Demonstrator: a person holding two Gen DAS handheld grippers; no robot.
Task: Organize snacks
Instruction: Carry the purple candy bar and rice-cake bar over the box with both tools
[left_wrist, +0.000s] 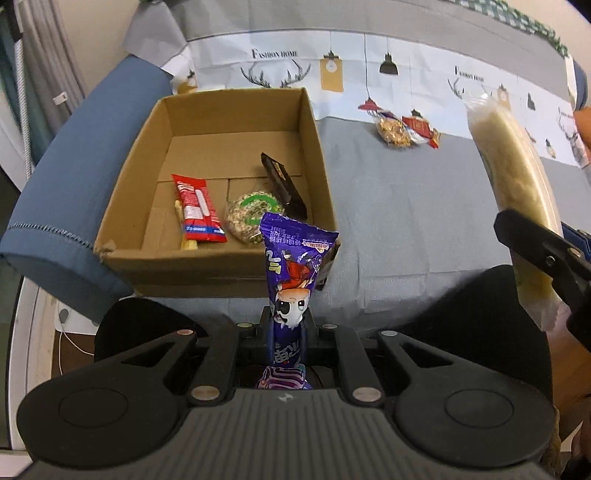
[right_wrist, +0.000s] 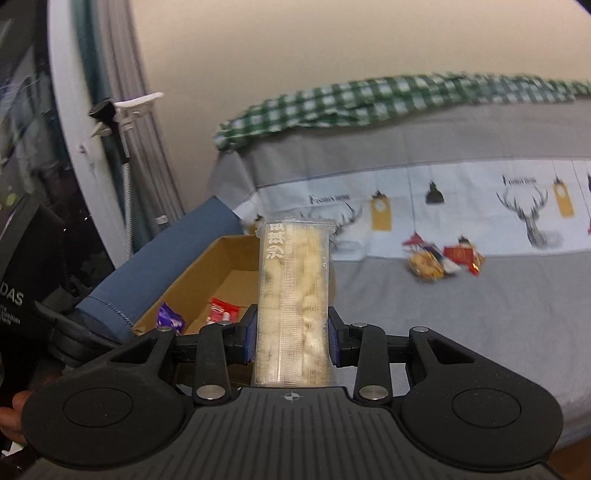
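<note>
While three snacks lie in the box ahead, the left gripper clamps a purple packet, the right gripper pinches a pale bar, and two snacks wait beyond.

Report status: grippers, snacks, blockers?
Left gripper shut on purple packet. Right gripper shut on clear pale snack bar. Cardboard box holds three snacks; two left on bed. Nothing blocking.

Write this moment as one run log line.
left gripper: shut on purple packet | right gripper: shut on pale packet | box: not reached
</note>
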